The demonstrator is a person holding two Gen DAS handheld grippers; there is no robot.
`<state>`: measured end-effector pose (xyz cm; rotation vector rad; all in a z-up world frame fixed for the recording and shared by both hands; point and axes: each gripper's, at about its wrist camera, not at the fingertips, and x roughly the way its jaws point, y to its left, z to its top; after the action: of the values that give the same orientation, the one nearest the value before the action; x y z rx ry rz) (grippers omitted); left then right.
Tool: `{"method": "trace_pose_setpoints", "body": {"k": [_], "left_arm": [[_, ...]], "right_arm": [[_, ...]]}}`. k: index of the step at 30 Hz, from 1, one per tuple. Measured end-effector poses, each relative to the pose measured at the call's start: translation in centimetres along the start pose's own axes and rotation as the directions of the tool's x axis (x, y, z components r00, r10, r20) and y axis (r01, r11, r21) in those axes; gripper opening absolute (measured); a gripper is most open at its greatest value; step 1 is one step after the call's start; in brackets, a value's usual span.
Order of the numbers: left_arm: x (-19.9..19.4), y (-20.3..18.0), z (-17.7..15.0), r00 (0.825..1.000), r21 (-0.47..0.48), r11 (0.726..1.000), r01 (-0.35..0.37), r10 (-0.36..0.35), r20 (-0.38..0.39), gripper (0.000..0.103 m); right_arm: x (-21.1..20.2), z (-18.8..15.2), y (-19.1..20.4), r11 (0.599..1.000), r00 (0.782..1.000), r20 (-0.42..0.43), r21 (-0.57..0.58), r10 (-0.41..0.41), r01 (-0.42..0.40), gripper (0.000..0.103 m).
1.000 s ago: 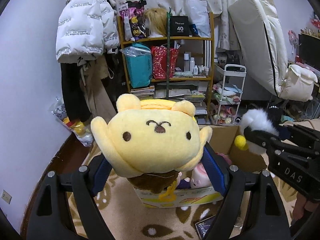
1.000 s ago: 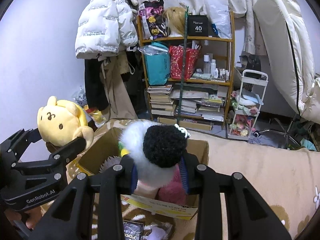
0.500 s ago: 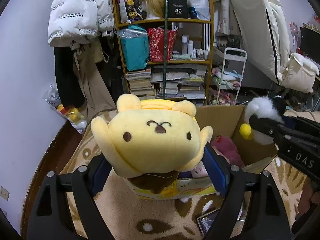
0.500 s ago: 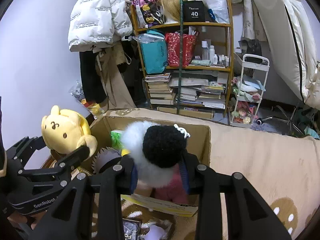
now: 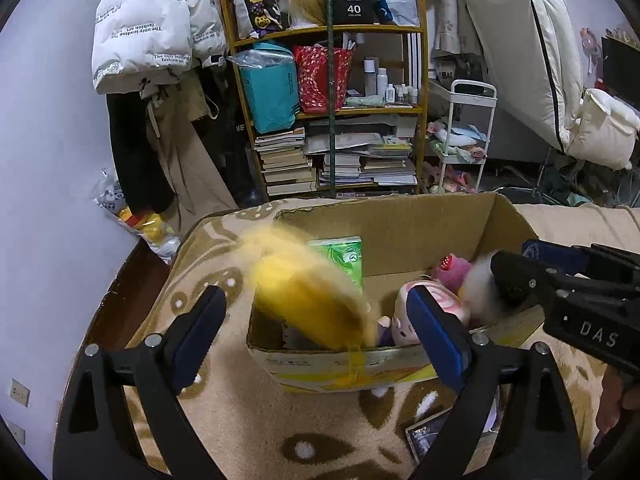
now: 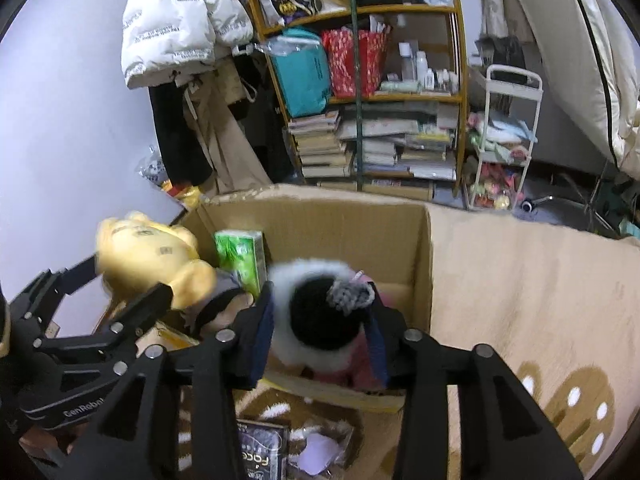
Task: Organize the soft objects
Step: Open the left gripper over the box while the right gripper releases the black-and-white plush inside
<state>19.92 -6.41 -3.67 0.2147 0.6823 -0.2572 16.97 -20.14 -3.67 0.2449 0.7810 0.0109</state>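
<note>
yellow plush (image 5: pixel 308 296) blurred beyond spread left fingers (image 5: pixel 200 328), right fingers (image 6: pixel 260 336) clamping black-and-white plush (image 6: pixel 316 312) over box (image 5: pixel 400 224)

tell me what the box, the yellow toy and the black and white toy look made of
Box: corrugated cardboard, matte brown, torn rim edge. Yellow toy: soft plush, short fuzzy pile, though blurred. Black and white toy: long fluffy faux fur, apparently, squeezed in the right gripper.

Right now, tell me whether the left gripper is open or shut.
Open: the left gripper has its blue pads spread wide, and the blurred yellow plush drops free between them.
</note>
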Motion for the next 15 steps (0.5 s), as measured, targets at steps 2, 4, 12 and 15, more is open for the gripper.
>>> {"method": "trace_pose_setpoints", "body": {"k": [2, 4, 12, 15], "left_arm": [[-0.1, 0.1, 0.0, 1.0, -0.004, 1.0, -0.004, 0.004, 0.002, 0.095], [-0.3, 0.1, -0.2, 1.0, -0.004, 1.0, -0.007, 0.007, 0.0, 0.095], [-1.7, 0.2, -1.2, 0.999, 0.006, 0.999, -0.033, 0.033, -0.016, 0.096], [-2.3, 0.4, -1.6, 0.999, -0.003, 0.999, -0.043, 0.043, -0.026, 0.096]], "right_arm": [[-0.1, 0.0, -0.1, 1.0, 1.0, 0.0, 0.002, -0.006, 0.006, 0.048], [-0.4, -0.1, -0.2, 1.0, 1.0, 0.006, 0.01, -0.006, 0.006, 0.053], [-1.8, -0.4, -0.5, 0.999, 1.0, 0.022, 0.034, -0.003, 0.003, 0.064], [-2.4, -0.6, -0.4, 0.999, 1.0, 0.028, 0.043, -0.001, -0.001, 0.067]]}}
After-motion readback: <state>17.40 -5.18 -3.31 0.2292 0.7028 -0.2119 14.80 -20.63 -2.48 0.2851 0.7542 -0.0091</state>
